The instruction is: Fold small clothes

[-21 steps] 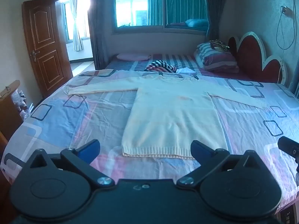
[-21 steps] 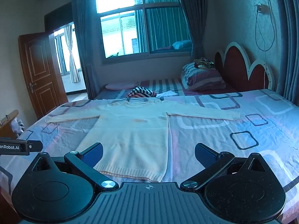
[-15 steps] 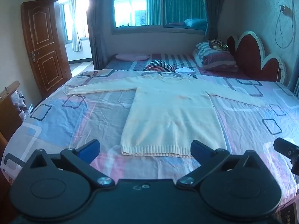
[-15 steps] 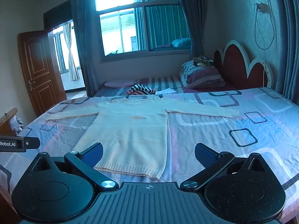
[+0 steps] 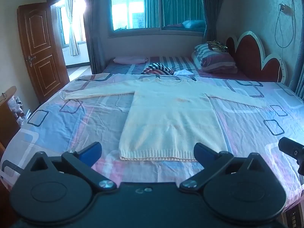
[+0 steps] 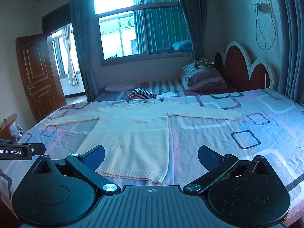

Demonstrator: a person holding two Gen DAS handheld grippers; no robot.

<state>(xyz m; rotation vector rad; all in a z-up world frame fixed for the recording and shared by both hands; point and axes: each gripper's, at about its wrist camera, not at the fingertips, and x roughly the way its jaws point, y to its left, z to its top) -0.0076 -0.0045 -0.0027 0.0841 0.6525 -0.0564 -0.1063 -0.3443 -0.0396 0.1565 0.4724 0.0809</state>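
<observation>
Both wrist views have drifted only slightly since the earlier frames: the cream knit sweater (image 5: 171, 121) sits a little lower and nearer in each, so the grippers have eased toward the bed edge. The left gripper (image 5: 148, 150) and right gripper (image 6: 151, 156) are both released, jaws fully spread, nothing between them. The sweater lies flat, face up, in the centre of the left view on the patterned bedspread (image 5: 76, 125), sleeves stretched out to either side, ribbed hem nearest the cameras. Risk, as a judgement: a pinch at the hem may catch only the top knit layer, or take the bedspread with it, dragging wrinkles into the fold. The outstretched right sleeve (image 6: 205, 114) may trail and twist if the body is lifted first. A striped garment (image 5: 158, 70) and a white cloth (image 5: 184, 72) lie just beyond the collar, upper centre; a fold carried too far could land on them. Nothing stands between the grippers and the hem.
</observation>
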